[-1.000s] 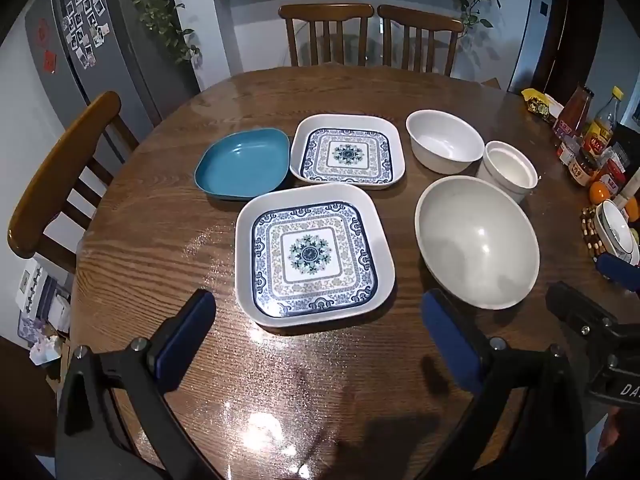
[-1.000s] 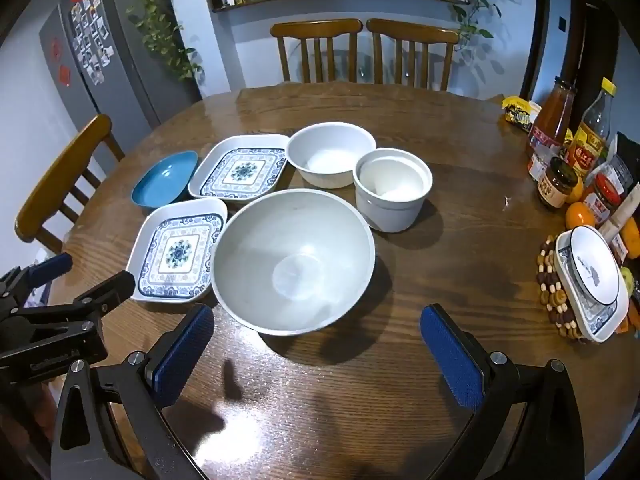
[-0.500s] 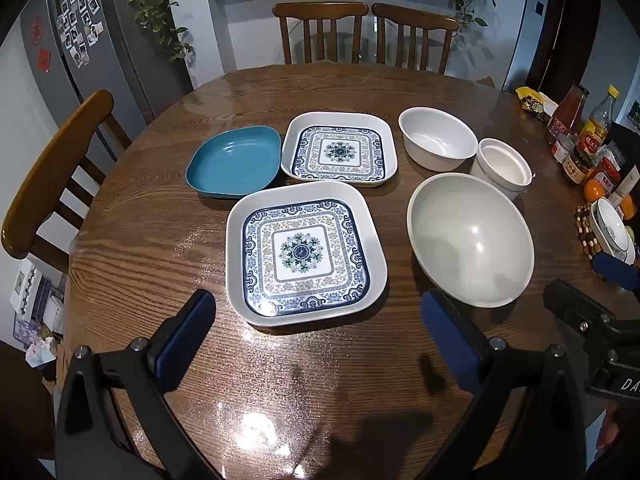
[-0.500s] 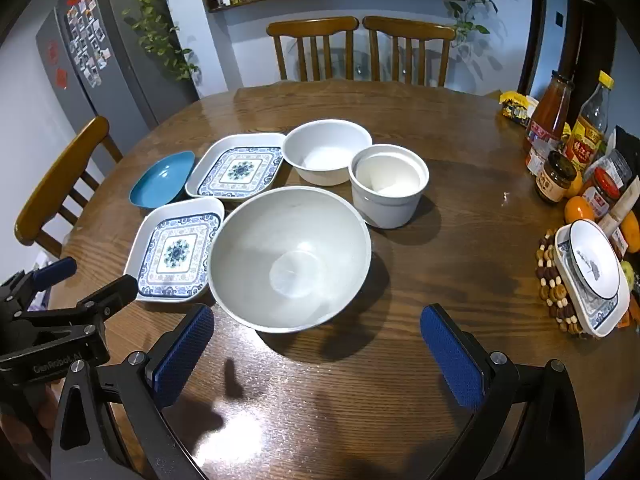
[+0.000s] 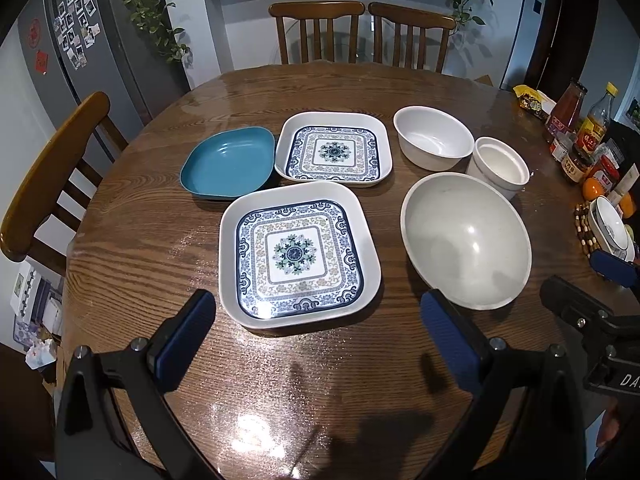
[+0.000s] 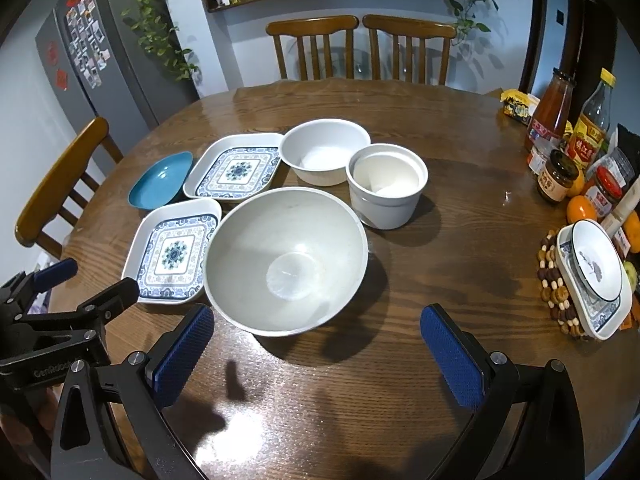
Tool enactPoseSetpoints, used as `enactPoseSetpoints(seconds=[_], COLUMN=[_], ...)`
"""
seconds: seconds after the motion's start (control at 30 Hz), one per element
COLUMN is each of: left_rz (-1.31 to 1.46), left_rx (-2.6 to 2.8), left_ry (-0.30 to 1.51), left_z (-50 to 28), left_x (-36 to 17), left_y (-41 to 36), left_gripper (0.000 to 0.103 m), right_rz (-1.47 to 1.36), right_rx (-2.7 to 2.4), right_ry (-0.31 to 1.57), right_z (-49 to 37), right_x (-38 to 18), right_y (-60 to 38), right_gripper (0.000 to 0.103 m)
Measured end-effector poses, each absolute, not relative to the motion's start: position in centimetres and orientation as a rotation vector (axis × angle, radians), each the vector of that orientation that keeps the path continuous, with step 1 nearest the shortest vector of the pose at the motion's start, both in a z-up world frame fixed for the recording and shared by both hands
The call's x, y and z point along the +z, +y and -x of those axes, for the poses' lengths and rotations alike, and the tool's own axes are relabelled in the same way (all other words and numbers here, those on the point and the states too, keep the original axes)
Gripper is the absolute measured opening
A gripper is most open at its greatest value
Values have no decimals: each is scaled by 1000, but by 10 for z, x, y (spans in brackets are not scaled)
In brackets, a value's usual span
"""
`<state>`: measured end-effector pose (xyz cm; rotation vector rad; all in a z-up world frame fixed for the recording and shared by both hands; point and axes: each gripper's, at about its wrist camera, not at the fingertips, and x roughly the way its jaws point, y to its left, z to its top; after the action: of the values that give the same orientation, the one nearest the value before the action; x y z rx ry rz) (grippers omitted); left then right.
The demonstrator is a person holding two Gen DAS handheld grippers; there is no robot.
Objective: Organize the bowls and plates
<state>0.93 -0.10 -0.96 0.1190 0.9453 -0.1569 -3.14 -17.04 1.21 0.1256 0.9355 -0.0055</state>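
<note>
On the round wooden table lie a large patterned square plate (image 5: pixel 298 254), a smaller patterned square plate (image 5: pixel 334 151), a blue dish (image 5: pixel 230 169), a big grey bowl (image 5: pixel 466 240), a white bowl (image 5: pixel 434 137) and a white straight-sided pot (image 5: pixel 500 166). My left gripper (image 5: pixel 316 328) is open and empty, hovering just in front of the large plate. My right gripper (image 6: pixel 316 344) is open and empty, in front of the grey bowl (image 6: pixel 286 260). The plates also show in the right wrist view (image 6: pixel 174 252), (image 6: pixel 236 170).
Sauce bottles and jars (image 6: pixel 568 132), oranges and stacked small dishes on a bead trivet (image 6: pixel 592 276) crowd the table's right edge. Wooden chairs stand at the far side (image 5: pixel 362 32) and left (image 5: pixel 48 172). A fridge (image 5: pixel 88 40) is at the back left.
Both grippers have tilted up or drawn back slightly, so the dishes sit a little lower and the far wall shows more. No dish has moved. Both stay open.
</note>
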Motion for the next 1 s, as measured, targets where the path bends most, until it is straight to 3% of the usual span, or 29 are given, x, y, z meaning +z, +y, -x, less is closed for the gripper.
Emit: enactPoseSetpoints(seconds=[1.0], left_rz=[-117], left_rx=[-190], left_ry=[954], left_z=[-10], left_x=[-10], left_y=[-11], left_gripper=[102], right_rz=[-143], right_rx=[-6], right_ry=[941], right_z=[30], right_x=[9], right_y=[-174], right_gripper=[103])
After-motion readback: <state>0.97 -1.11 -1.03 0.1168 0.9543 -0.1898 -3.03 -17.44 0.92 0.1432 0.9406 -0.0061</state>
